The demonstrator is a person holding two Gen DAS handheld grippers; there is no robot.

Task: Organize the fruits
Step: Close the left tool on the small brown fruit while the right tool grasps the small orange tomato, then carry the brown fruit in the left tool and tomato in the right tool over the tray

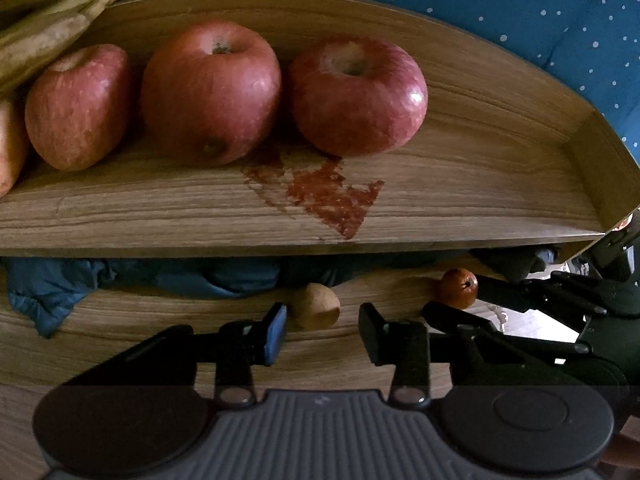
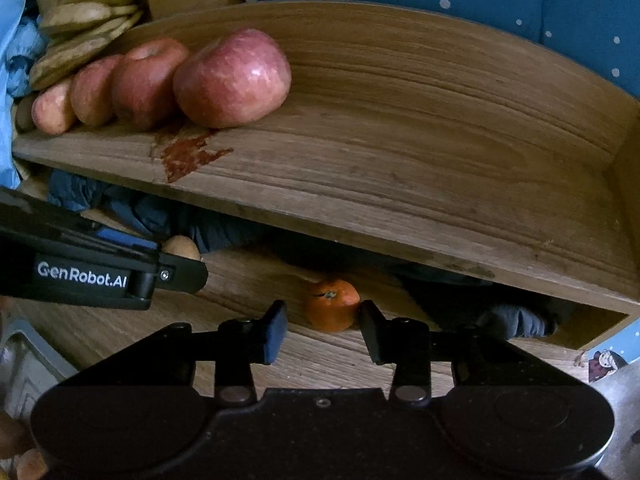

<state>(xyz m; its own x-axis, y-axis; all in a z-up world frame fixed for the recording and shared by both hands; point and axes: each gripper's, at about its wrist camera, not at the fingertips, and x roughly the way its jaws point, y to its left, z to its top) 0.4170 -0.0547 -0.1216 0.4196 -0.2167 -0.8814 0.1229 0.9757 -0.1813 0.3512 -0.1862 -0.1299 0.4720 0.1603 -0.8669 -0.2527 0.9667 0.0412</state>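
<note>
Task reads as partly done. The wooden tray [image 1: 500,208] already holds a row of red apples [image 1: 212,92] lined up along its back wall, touching or nearly touching one another, with a bunch of spotty bananas [image 1: 52,20] at the left end, though whether the bananas sit inside the tray or just past its corner is unclear. The tray's whole right half is bare wood apart from a reddish stain [image 1: 328,196] in front of the apples. Two small fruits are still outside the tray, on the wood-grain tabletop [image 2: 256,292] just below its front edge: a brownish oval fruit [image 1: 316,306], possibly a kiwi, and a small orange [image 2: 332,304]. The left gripper [image 1: 322,330] has the brown fruit between its fingertips; the left blue pad [image 1: 276,332] looks to touch it, the right finger shows a small gap, so the jaws are narrowed around it but a firm grip cannot be confirmed. The right gripper [image 2: 323,330] is in the same state around the orange: the right finger meets it, the left pad [image 2: 276,330] sits slightly off. Neither fruit appears lifted. Blue cloth [image 1: 48,292] lies bunched under the tray's front edge. Likely remaining: clamp, lift both fruits, set them in the tray's free right side.
</note>
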